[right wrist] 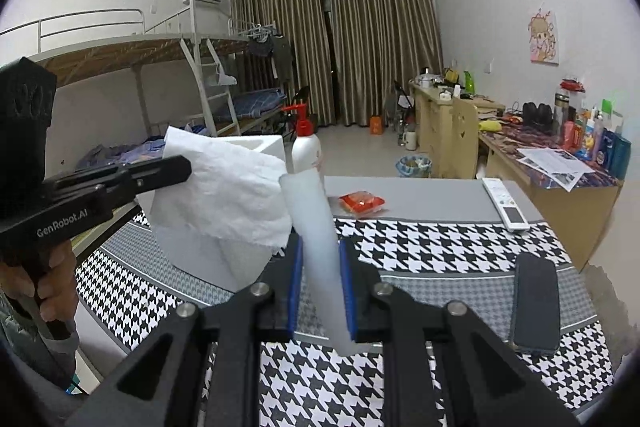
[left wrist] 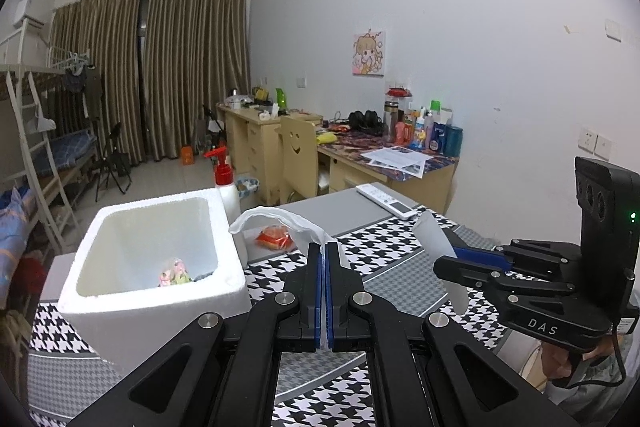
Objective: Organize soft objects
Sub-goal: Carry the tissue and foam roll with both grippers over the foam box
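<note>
My left gripper (left wrist: 324, 247) is shut on a white paper tissue (left wrist: 280, 217), which hangs from its tips above the table; the tissue also shows spread out in the right wrist view (right wrist: 224, 187). My right gripper (right wrist: 320, 251) is shut on a pale foam strip (right wrist: 316, 239), held upright; the strip also shows in the left wrist view (left wrist: 434, 237). A white foam box (left wrist: 156, 259) stands at the left with a small colourful soft item (left wrist: 174, 273) inside. A red packet (left wrist: 274, 238) lies on the table beyond the tissue.
A white pump bottle with a red top (right wrist: 305, 143) stands behind the box. A white remote (right wrist: 504, 205) and a dark phone (right wrist: 535, 301) lie on the houndstooth tablecloth (right wrist: 420, 243) at the right. Desks, a chair and bunk beds stand farther back.
</note>
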Available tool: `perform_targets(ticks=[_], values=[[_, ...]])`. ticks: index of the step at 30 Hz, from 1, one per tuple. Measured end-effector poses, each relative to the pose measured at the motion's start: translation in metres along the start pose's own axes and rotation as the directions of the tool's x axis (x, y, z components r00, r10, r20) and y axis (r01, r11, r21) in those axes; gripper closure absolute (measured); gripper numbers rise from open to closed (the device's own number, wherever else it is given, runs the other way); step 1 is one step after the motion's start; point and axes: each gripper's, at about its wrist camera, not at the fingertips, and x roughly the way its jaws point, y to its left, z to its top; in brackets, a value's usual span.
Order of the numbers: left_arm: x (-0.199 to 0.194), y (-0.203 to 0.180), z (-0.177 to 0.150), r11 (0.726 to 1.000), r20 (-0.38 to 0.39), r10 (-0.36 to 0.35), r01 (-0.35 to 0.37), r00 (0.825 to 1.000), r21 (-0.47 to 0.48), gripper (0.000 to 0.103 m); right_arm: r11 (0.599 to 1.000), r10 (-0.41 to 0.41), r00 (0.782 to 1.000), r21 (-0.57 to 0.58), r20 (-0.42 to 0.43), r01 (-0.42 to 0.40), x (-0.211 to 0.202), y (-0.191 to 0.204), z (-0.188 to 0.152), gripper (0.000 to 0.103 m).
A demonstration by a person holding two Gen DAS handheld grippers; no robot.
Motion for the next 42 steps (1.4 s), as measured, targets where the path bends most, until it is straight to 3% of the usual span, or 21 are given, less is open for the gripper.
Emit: perform_targets(ticks=[21,42], values=[[-0.013,-0.003,0.012,1.0,0.056,0.005,-0.006,0.998,0.021,0.102,0.999,-0.041,0.998,-0.006,0.057,0.041,-0.007,0.006,0.016,0.081],[-0.032,0.014,0.037,0.997,0.136,0.063,-0.067,0.989,0.027,0.102,1.0,-0.009,0.995,-0.022,0.095,0.012,0.001,0.016,0.04,0.081]])
